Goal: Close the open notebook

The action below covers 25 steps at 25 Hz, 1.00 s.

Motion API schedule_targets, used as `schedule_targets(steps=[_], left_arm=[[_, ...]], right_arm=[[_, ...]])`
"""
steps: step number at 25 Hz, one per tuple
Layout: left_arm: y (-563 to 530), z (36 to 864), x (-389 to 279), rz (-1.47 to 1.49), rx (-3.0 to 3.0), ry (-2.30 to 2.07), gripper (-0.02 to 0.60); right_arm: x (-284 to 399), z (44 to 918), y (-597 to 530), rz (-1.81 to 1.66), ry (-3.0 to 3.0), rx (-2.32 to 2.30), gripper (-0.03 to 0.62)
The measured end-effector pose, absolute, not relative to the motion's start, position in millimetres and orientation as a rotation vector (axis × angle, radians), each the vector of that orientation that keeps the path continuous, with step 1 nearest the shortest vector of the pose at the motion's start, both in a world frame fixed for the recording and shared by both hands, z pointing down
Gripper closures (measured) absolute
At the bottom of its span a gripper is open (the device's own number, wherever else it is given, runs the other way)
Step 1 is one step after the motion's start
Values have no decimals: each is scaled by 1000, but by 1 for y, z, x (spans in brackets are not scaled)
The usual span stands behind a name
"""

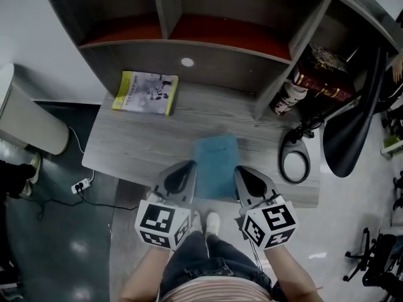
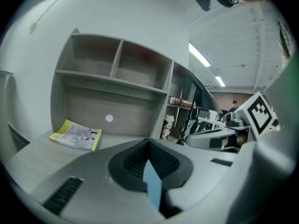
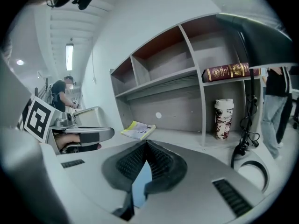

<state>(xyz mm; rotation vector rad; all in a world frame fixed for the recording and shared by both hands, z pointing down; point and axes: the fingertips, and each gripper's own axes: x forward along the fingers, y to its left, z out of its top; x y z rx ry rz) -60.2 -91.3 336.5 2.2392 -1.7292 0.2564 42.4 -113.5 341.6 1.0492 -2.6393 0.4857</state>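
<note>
Two tools sit low at the front edge of your grey wood-grain desk (image 1: 145, 143), one at each side of the plain blue notebook (image 1: 216, 168). The head view shows the notebook lying flat near the front middle of the desk with a single blue face upward. Your left tool (image 1: 187, 166) is just beside its left edge and your right tool (image 1: 243, 168) just beside its right edge.

Only the gripper views show the grip. On the left tool (image 2: 148, 144) the ribbed black pads meet at the tip, so it is clenched on nothing, and a sliver of blue notebook (image 2: 152, 183) shows through the slit below them. The right tool (image 3: 147, 144) is clenched empty in the same way, with the same blue (image 3: 141, 185) in its slit.

Each gripper view also catches the other tool, which is held by a hand in the right gripper view.

At the back left of the desk lies a yellow-green paperback booklet (image 1: 145, 93), flat, well apart from the notebook and under the grey shelf unit (image 1: 189, 49). At the right, the head view shows a dark red book (image 1: 321, 83) over a patterned cup (image 1: 286, 96). The right gripper view makes it plain that the book (image 3: 229, 72) lies on a shelf with the cup (image 3: 224, 119) upright on the desk beneath. That view alone shows a person (image 3: 60, 94) standing far off.
</note>
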Motion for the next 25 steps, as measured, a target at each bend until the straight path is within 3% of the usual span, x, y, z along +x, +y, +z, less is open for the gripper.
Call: schedule_targets(steps=[25], left_arm=[[-60,294,-88,104,2226,-1900,571]], right_arm=[[34,286,-99,275,-2808,1038,586]])
